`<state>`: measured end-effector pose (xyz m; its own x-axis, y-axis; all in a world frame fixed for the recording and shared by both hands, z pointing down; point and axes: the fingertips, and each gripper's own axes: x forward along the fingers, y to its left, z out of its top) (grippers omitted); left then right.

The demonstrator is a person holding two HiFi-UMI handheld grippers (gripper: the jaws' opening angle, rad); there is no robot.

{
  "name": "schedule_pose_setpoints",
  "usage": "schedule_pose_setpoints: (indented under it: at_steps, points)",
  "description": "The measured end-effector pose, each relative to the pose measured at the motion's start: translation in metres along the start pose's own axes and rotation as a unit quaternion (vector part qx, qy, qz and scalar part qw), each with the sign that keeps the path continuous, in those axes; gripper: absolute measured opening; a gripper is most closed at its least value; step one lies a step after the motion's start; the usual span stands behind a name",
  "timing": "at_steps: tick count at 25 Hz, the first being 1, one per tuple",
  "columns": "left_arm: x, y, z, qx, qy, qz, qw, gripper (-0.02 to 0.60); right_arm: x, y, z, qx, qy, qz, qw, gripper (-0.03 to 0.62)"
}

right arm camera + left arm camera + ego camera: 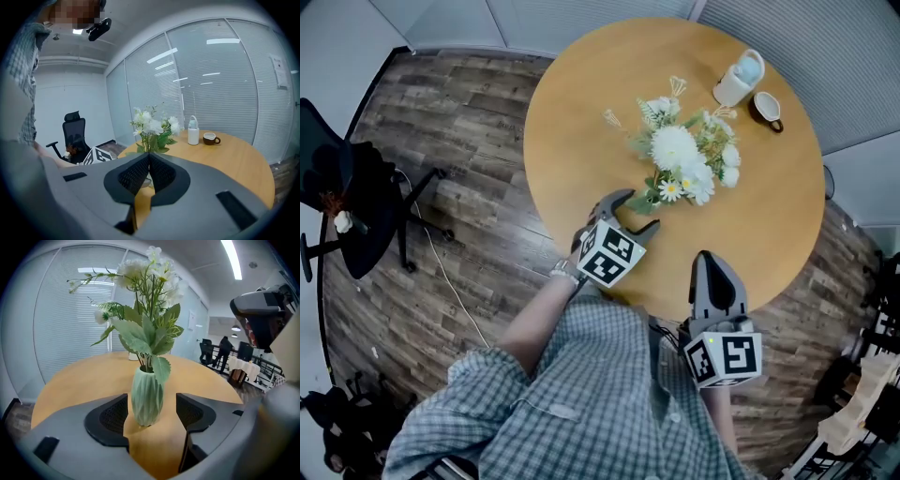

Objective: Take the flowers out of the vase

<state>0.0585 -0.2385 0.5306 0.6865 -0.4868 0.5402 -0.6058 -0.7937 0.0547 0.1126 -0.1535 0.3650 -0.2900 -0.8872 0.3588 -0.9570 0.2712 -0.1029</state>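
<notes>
White flowers (680, 155) upright in ribbed green vase (146, 398). Left gripper (635, 212) spread around vase. Right gripper (710, 259) pressed together

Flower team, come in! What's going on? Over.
Left gripper open, vase between jaws. Right gripper shut, empty. Flowers in vase. Nothing in the way.

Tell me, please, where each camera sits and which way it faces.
Head view: on the person's head, looking steeply down at the round table; checked shirt, left hand-held gripper and right hand-held gripper show.
Left gripper view: on the left one, facing the green vase between its open jaws.
Right gripper view: on the right one, facing across the table; shut jaws and checked shirt show.
Shared: head and right gripper views both show flowers and brown cup.
</notes>
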Motion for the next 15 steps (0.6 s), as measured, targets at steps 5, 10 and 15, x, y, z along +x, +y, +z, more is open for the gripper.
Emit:
schedule_pose_setpoints:
  at_steps: [5,10,15]
  points:
    - [0.01,0.003,0.007,0.004,-0.006,0.015,0.9999,0.313,0.0,-0.005,-0.017,-0.001,0.017,-0.006,1.0,0.009]
    - [0.016,0.008,0.005,0.011,-0.004,0.034,0.9994,0.261,0.0,-0.009,-0.029,-0.002,0.031,-0.009,0.999,0.009]
    - [0.016,0.009,0.004,0.024,-0.002,0.042,0.9988,0.254,0.003,-0.012,-0.036,0.002,0.04,-0.006,0.999,0.009]
